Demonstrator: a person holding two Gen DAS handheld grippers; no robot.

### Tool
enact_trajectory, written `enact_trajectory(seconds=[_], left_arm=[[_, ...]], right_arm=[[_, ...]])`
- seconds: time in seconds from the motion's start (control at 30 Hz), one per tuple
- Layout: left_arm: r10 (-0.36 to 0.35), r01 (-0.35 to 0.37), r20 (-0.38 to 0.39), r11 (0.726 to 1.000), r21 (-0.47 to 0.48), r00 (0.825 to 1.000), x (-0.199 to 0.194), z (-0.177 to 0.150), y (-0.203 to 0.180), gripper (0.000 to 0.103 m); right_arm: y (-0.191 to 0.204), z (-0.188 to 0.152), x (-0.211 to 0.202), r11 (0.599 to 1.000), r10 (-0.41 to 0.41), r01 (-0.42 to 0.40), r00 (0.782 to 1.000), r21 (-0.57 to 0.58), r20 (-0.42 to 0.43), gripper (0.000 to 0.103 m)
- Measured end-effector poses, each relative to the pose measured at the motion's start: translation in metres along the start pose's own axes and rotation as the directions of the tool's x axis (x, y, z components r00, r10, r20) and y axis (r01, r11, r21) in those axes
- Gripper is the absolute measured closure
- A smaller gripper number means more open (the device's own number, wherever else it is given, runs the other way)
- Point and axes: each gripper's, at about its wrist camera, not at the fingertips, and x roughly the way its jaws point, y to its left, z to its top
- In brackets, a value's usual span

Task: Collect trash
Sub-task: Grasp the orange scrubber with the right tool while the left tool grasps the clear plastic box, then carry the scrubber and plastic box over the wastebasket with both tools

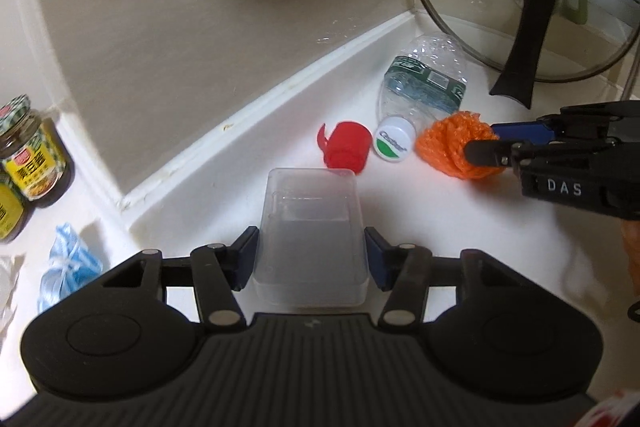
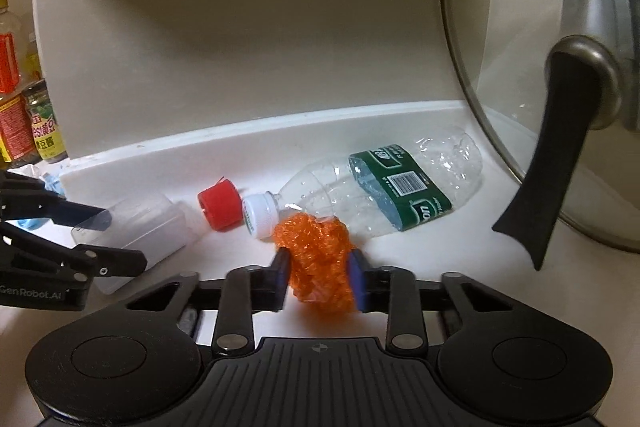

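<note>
- Trash lies along the back edge of the white table (image 2: 460,255), near the corner where the glass pan lid (image 2: 520,75) leans: an orange mesh wad (image 2: 320,263), an empty water bottle (image 2: 384,187), a red cap (image 2: 219,207) and a clear plastic box (image 1: 310,239).
- Our right tongs (image 2: 320,273) are clamped on the orange mesh wad, the blue pads pressing it from both sides, just in front of the bottle's white cap (image 2: 260,213).
- Our left tongs (image 1: 311,259) are clamped on the clear plastic box, a pad on each long side; it looks to sit on the table, towards the front.
- The bottle lies on its side, its long axis running from the white cap near our right tongs towards the corner under the lid; the right hand is plainly nearer it.
- The red cap sits between box and bottle cap, straight ahead of the left tongs.
- We judge both tongs full, so the held pieces must go to a bin, not in view, before the bottle.
- A blue bundle (image 1: 66,267) and sauce jars (image 1: 34,159) stand at the left edge.
</note>
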Motion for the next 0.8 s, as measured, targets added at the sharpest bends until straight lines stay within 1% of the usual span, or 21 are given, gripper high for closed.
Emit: enact_trajectory(seconds=[0.2, 0.43, 0.63, 0.8], left_arm=[[-0.007, 0.007, 0.007, 1.0, -0.009, 1.0, -0.03, -0.02, -0.003, 0.051], [-0.03, 0.031, 0.037, 0.998, -0.047, 0.999, -0.079, -0.046, -0.004, 0.051], [-0.049, 0.053, 0.073, 0.997, -0.058, 0.996, -0.128, -0.075, -0.002, 0.051], [-0.069, 0.075, 0.084, 0.995, -0.069, 0.994, -0.169, -0.105, 0.005, 0.051]], right_arm=[[0.013, -0.011, -0.026, 1.0, 0.007, -0.007, 1.0, 0.002, -0.005, 0.083], [0.04, -0.023, -0.072, 1.0, 0.014, -0.014, 1.0, 0.012, 0.008, 0.084], [0.075, -0.038, -0.12, 1.0, 0.018, -0.018, 1.0, 0.015, 0.02, 0.084], [0.111, -0.055, -0.156, 1.0, 0.029, -0.029, 1.0, 0.011, 0.012, 0.084]])
